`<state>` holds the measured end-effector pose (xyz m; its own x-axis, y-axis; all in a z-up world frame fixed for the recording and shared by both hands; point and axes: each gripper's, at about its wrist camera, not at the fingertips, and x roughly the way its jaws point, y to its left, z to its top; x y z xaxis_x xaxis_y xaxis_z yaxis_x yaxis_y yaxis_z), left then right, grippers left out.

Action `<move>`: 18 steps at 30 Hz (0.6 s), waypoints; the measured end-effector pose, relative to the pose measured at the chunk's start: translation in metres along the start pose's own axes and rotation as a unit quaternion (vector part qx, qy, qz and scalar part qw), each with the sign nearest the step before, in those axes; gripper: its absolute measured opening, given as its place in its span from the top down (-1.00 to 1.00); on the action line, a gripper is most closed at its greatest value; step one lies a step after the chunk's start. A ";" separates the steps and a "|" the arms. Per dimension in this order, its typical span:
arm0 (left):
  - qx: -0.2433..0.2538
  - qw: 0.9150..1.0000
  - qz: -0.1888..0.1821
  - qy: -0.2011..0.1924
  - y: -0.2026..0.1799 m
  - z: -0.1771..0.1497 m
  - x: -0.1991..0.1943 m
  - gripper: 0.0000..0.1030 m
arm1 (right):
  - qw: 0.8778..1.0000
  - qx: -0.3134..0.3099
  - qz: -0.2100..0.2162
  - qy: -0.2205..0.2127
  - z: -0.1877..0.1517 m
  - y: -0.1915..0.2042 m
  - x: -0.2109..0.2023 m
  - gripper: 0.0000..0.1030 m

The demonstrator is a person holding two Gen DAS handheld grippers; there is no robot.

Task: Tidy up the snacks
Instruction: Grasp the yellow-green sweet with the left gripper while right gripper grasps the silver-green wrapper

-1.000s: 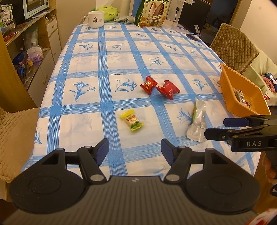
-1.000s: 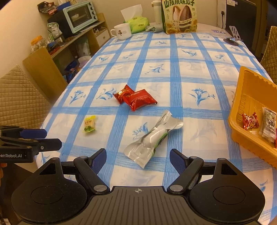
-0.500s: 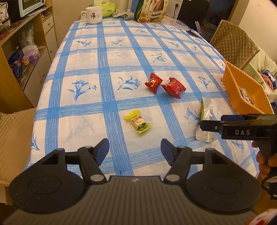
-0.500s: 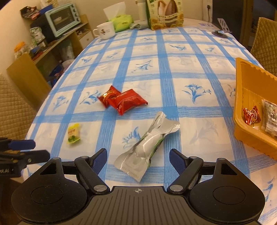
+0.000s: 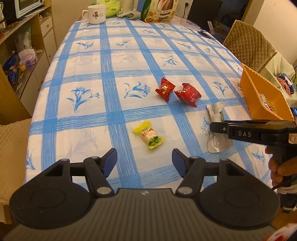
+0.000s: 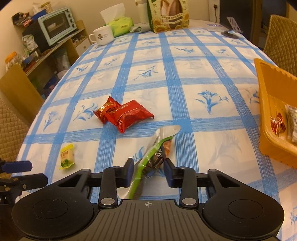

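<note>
A long silver-and-green snack packet stands on edge between the fingers of my right gripper, which have closed in around its near end; it also shows in the left wrist view. My left gripper is open and empty just short of a yellow candy, also seen in the right wrist view. Two red snack packs lie further out. An orange basket at the right holds several snacks.
At the table's far end stand a white mug, a green tissue pack and a large sunflower-seed bag. Quilted chairs flank the table. A shelf with a toaster oven is at the left.
My right gripper moved forward and down onto the silver packet and its fingers closed in on it, tipping it on edge. My left gripper moved closer to the yellow candy.
</note>
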<state>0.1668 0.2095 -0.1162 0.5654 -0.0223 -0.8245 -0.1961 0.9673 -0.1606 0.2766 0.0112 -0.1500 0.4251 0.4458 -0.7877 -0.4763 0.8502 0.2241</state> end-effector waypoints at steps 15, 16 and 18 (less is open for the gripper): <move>-0.011 1.000 -0.010 0.002 -0.007 0.020 0.042 0.26 | 1.000 -0.019 0.002 0.001 0.006 -0.009 0.002 0.33; -0.010 1.000 -0.008 0.003 -0.008 0.020 0.044 0.35 | 1.000 -0.016 0.003 0.001 0.007 -0.010 0.001 0.33; -0.009 1.000 -0.006 0.003 -0.009 0.020 0.047 0.44 | 1.000 -0.009 0.006 0.004 0.007 -0.013 0.000 0.32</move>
<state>0.2115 0.2052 -0.1428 0.5628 -0.0358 -0.8258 -0.2034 0.9623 -0.1803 0.2883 0.0025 -0.1490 0.4134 0.4548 -0.7889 -0.4948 0.8395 0.2246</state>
